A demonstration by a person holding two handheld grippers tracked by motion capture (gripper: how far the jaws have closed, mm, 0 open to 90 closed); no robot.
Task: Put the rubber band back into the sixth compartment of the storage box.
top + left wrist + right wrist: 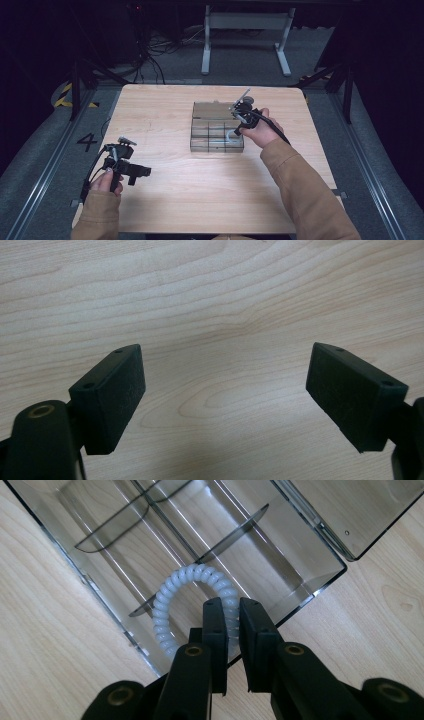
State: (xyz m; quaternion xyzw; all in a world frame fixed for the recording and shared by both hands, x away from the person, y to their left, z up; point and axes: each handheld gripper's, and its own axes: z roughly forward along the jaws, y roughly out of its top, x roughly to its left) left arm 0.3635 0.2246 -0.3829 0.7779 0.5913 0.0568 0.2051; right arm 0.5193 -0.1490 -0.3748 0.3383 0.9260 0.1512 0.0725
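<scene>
A white spiral hair tie (172, 587) hangs over the corner compartment of a clear smoky divided box (310, 565). My right gripper (231, 605) is shut on one side of the coil, which passes between its jaws. In the high view the right gripper (236, 130) points down at the box's (200, 107) near right corner, where the hair tie (230, 135) shows. My left gripper (142, 172) hovers low over the table's front left. In its own view the left gripper (225, 390) is open wide with bare wood between the jaws.
The box's open lid (360, 510) lies flat behind it. Thin dividers split the box into several compartments. The wooden table (165, 110) stands on grey carpet, with a white table frame (245, 30) beyond its far edge.
</scene>
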